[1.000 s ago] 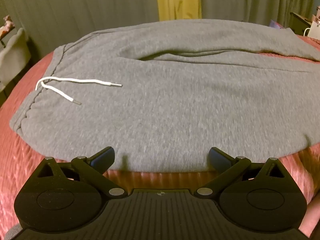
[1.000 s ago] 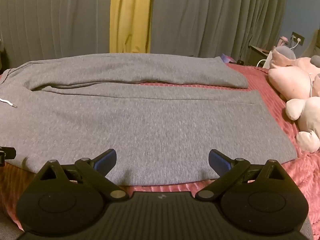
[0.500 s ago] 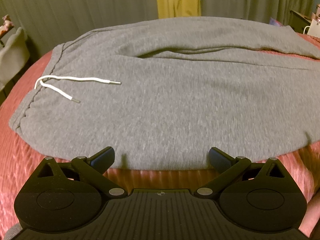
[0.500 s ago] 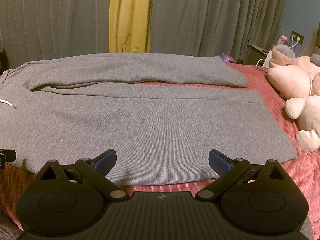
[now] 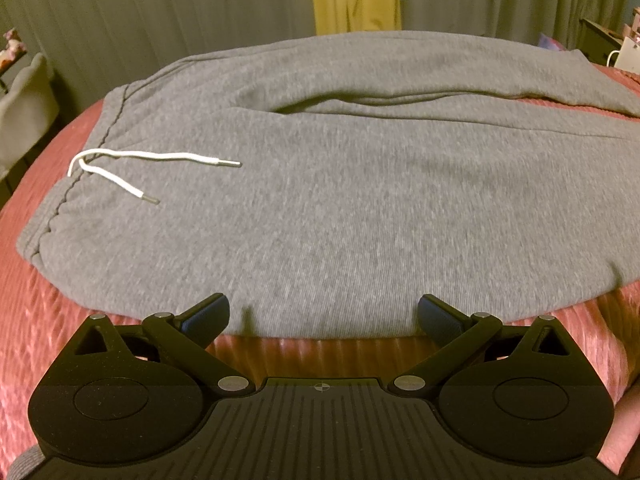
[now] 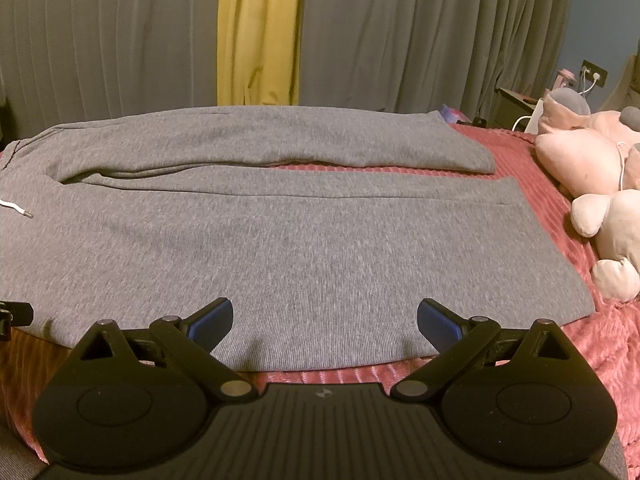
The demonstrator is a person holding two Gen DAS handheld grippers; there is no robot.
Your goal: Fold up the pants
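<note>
Grey sweatpants (image 5: 360,208) lie flat across a pink ribbed bedspread (image 6: 576,344), legs side by side with a sliver of bed between, white drawstring (image 5: 132,168) loose at the waistband. Left gripper (image 5: 323,316) and right gripper (image 6: 325,318) both sit wide apart at the near edge, gripping nothing.

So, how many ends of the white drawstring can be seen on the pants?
2. Both lie on the pants near the waistband: far end, near end.
</note>
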